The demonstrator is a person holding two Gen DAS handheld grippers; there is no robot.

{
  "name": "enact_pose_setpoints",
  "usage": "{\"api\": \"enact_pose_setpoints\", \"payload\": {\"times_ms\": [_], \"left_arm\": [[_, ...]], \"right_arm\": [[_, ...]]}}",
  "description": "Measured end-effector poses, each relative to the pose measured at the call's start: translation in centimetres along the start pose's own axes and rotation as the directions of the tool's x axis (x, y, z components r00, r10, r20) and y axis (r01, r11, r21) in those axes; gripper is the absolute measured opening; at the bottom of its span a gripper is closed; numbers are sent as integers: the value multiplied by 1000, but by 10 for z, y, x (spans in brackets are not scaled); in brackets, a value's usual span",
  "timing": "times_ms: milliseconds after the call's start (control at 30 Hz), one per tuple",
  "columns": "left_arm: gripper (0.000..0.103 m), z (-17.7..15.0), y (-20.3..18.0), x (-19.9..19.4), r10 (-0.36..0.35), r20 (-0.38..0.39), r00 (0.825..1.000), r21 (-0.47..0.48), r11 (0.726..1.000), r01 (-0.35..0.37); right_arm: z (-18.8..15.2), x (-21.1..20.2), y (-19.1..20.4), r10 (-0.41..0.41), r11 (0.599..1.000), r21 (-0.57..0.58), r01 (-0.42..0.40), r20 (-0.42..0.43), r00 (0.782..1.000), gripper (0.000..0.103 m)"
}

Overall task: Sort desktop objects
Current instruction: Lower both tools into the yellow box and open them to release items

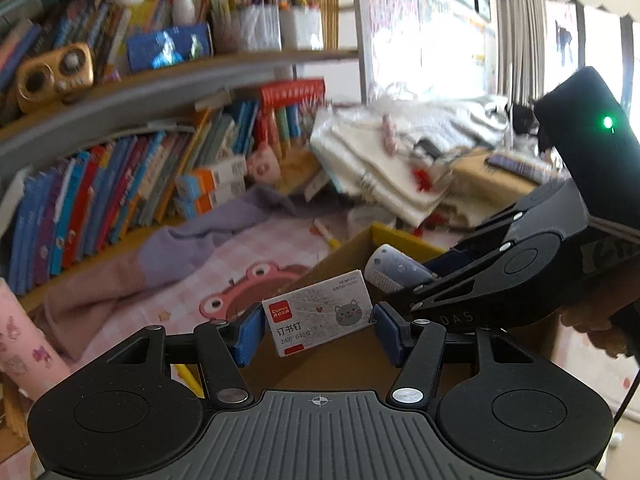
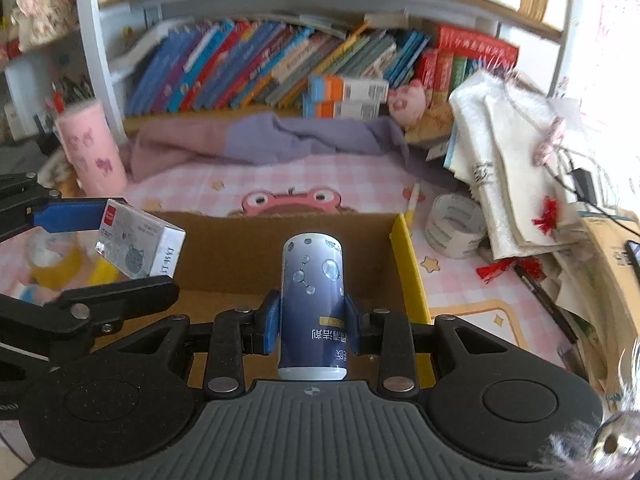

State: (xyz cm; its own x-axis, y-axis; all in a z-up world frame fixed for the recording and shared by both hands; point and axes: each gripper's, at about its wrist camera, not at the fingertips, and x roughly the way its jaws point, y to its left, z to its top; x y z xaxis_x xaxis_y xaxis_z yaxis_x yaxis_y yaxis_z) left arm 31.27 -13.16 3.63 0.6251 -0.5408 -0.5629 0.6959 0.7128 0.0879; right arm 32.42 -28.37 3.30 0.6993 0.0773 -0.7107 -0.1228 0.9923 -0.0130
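Right wrist: jaws pinch a smooth blue cylinder (image 2: 313, 304); left jaws clamp a flat cardboard staple box (image 1: 320, 312).

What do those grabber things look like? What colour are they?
Both are mostly black. The left gripper and right gripper each have blue pads on their fingertips, black linked arms with shiny silver rivets, two round black discs and a ribbed grey plate with a small crosshair mark. Seen from the left one, the right one shows the letters DAS, a fat black handle with a green light, and a thin black cable.
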Motion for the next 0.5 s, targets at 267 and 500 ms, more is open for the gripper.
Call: {"api": "enact_pose_setpoints", "payload": {"times_ms": [267,500], "left_arm": [[60,-5,4,37,40,-113,993,33,999,-36],[61,-12,7,57,38,-214,976,52,998,-28]], "right_arm": [[12,57,-11,23,999,-31,-27,-124,992,30],[17,86,-8,29,997,-59,-43,-216,976,30]]}}
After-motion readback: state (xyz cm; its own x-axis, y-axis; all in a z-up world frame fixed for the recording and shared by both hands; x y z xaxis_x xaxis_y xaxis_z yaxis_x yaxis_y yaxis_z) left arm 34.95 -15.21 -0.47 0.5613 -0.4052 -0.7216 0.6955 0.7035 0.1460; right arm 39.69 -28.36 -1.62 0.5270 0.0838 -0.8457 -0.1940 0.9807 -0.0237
